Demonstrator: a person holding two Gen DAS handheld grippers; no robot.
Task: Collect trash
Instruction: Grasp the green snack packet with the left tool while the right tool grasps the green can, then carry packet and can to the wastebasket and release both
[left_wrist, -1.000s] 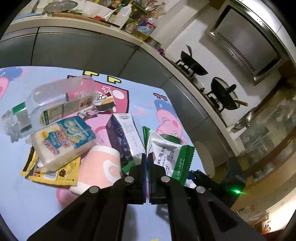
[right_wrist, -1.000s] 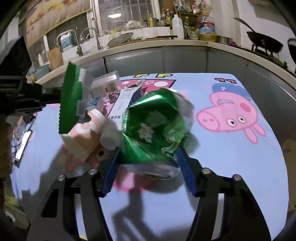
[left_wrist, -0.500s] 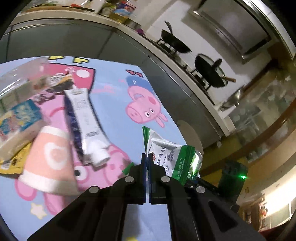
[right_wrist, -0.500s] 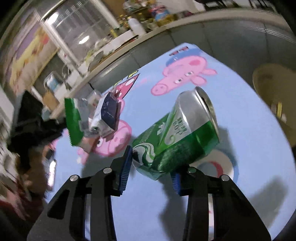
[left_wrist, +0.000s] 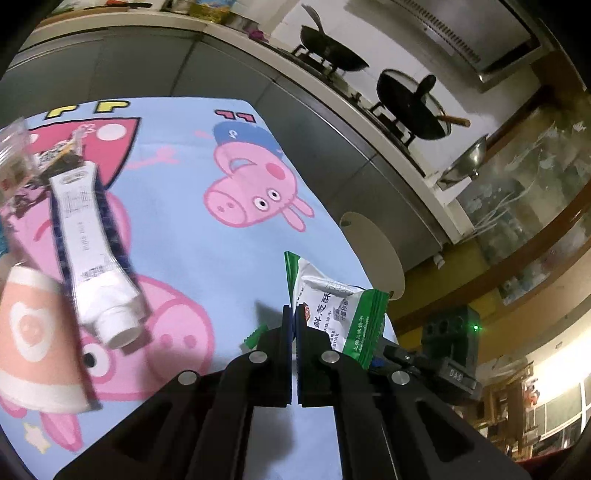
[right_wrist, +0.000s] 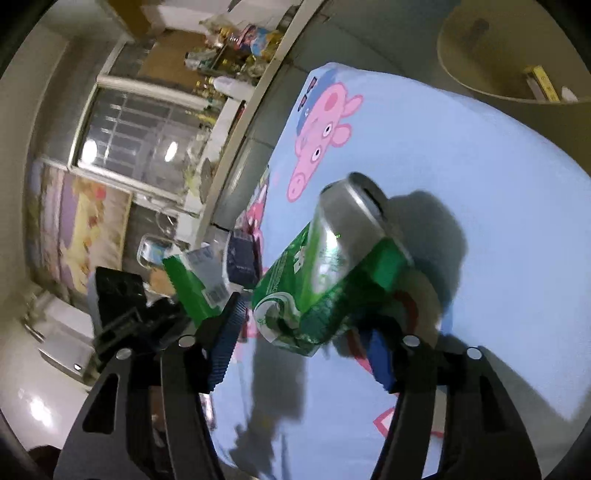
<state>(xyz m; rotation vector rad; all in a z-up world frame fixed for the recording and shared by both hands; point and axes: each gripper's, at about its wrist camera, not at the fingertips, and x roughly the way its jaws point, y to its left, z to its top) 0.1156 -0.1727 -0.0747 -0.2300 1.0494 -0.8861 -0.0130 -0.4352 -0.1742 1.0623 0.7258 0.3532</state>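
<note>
Taking the white tube (left_wrist: 94, 254) on the cartoon tablecloth (left_wrist: 229, 258) as landmark: the left gripper (left_wrist: 295, 332), well to its right, is clenched on a green-and-white snack packet (left_wrist: 334, 314) (edge pinched). Further right, the right gripper (right_wrist: 306, 343) has its jaws opening, a dented green can (right_wrist: 332, 273) lying between them above the cloth.

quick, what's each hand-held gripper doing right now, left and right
Left hand-held gripper: shut on the green snack packet.
Right hand-held gripper: jaws opening, crushed green can between them.
</note>
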